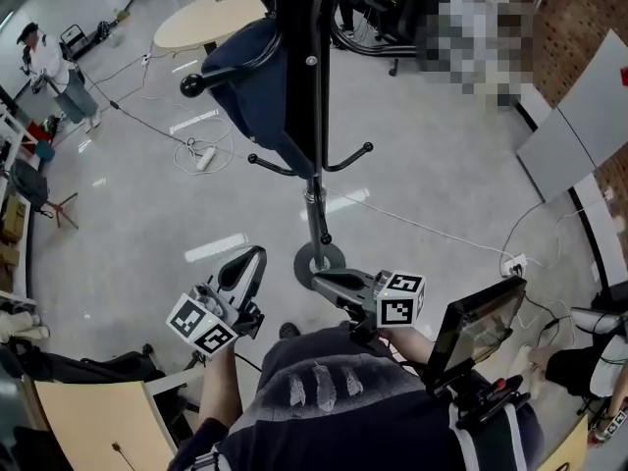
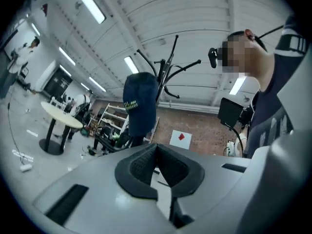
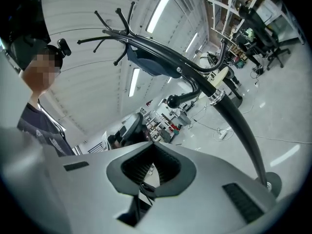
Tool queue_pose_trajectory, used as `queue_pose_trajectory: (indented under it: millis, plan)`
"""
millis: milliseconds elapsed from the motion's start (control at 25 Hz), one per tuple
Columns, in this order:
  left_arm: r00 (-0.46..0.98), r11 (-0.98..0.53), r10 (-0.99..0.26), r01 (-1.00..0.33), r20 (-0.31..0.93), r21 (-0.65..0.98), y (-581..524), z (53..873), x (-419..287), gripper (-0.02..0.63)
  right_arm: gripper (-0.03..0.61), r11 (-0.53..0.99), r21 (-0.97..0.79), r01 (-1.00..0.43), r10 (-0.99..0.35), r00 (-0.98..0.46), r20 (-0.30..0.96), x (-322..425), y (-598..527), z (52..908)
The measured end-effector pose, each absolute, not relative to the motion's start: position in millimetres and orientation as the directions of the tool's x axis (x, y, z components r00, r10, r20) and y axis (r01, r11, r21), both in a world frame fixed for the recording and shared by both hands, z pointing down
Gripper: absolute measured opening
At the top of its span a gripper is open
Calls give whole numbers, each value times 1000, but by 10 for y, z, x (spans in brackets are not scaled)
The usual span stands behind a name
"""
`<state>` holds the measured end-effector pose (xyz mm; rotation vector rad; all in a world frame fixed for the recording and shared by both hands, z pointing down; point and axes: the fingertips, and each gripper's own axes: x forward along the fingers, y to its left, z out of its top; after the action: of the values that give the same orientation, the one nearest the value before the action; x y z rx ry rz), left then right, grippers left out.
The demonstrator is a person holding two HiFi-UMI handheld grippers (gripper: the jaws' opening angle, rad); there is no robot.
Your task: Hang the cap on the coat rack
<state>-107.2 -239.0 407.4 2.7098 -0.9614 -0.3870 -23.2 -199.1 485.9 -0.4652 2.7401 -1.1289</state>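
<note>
1 navy cap (image 1: pixel 247 72) hung on an upper arm of the 1 coat rack (image 1: pixel 297 116), well apart from both sets of jaws, above and beyond them. 2 grippers: left gripper (image 1: pixel 255 256) and right gripper (image 1: pixel 318 281) were low near the rack's base, jaws pressed together, nothing between.

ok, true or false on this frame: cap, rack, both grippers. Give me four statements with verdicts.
1. The navy cap hangs on the coat rack. True.
2. The left gripper grips the cap. False: its jaws are together on nothing, well away from the cap.
3. The right gripper is shut and empty. True.
4. The coat rack lies tipped over. False: it stands upright on its round base.
</note>
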Motion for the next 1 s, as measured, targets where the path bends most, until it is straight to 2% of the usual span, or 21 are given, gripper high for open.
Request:
queue_pose_trajectory:
  millis: [120, 320, 600, 840, 1000]
  plan:
    - [781, -762, -617, -564, -96, 317, -2256, 4127, -723, 8, 3, 675, -708, -207, -313, -949, -21, -44, -2012, 4808]
    - [798, -790, -600, -580, -58, 200, -2067, 3910, -474, 8, 3, 719, -672, -177, -259, -965, -23, 67, -1938, 4659]
    - [777, -761, -629, -605, -39, 234, -1816, 3850, -628, 8, 3, 768, -629, -119, -175, -984, -27, -206, -1805, 4453]
    - [795, -772, -607, -588, -5, 242, -1574, 3982, -522, 8, 3, 777, -619, -112, -188, -980, -59, -222, -1643, 4419]
    - [804, -780, -595, -575, -6, 246, -1259, 4018, -650, 8, 3, 777, -613, -142, -204, -978, -32, -375, -1325, 4416]
